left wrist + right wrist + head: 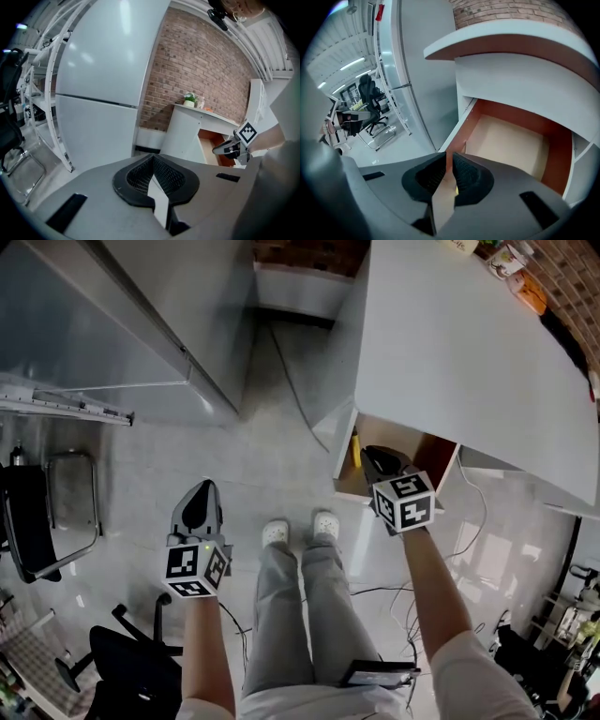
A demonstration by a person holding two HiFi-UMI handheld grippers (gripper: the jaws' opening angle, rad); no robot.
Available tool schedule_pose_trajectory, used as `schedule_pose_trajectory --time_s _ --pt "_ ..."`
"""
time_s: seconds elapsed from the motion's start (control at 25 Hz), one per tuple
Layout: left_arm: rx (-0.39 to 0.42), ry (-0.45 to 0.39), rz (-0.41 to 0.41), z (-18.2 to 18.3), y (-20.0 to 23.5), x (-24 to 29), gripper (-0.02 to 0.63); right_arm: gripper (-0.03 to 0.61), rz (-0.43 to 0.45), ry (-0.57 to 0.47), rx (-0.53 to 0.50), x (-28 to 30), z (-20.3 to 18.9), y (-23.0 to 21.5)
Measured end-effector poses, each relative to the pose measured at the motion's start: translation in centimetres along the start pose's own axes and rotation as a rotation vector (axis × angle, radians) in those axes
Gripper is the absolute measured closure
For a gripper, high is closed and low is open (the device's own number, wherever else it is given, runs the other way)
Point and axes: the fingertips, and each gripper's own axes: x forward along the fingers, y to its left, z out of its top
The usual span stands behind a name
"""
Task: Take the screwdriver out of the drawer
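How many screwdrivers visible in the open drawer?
1. A yellow-handled screwdriver lies at the left edge of the open brown-lined drawer in the head view, just beside the right gripper. Others may be hidden under that gripper.

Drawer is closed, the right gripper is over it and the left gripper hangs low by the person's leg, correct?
Not closed: the drawer is pulled open, as the head view shows. The right gripper is over it and the left gripper hangs by the leg.

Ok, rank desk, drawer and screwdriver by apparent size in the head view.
1. Desk, by far the largest.
2. Drawer, partly hidden by the right gripper.
3. Screwdriver, only a thin yellow sliver showing.
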Motion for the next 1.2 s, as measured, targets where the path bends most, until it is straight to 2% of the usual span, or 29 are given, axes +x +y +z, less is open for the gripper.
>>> schedule_pose_trajectory --time_s 0.36,0.44,0.52,0.72,0.96,1.2 --pt "-0.007 0.009 0.028 -0.2 1.9 -0.3 0.601 0.552 -0.027 0.156 0.096 5.6 -1.4 -2.7" --pt "-0.010 0.014 0.028 -0.4 1.9 -0.2 0.601 0.532 -0.035 0.200 0.106 6.6 -2.0 -3.3" --pt "-0.013 0.024 0.030 -0.8 1.9 0.0 0.601 0.508 -0.040 0.244 0.103 7.4 -2.7 -3.7" --pt "-0.024 0.042 0.042 -1.4 2.3 0.4 0.601 0.505 -0.024 0.345 0.057 9.2 -4.4 -3.8" --pt "-0.026 0.055 0.068 -1.6 2.6 0.3 0.601 0.505 -0.027 0.394 0.012 10.8 -5.9 -4.1" --pt "-0.031 0.067 0.088 -2.2 2.9 0.1 0.601 0.495 -0.027 0.379 -0.005 11.0 -6.0 -4.6"
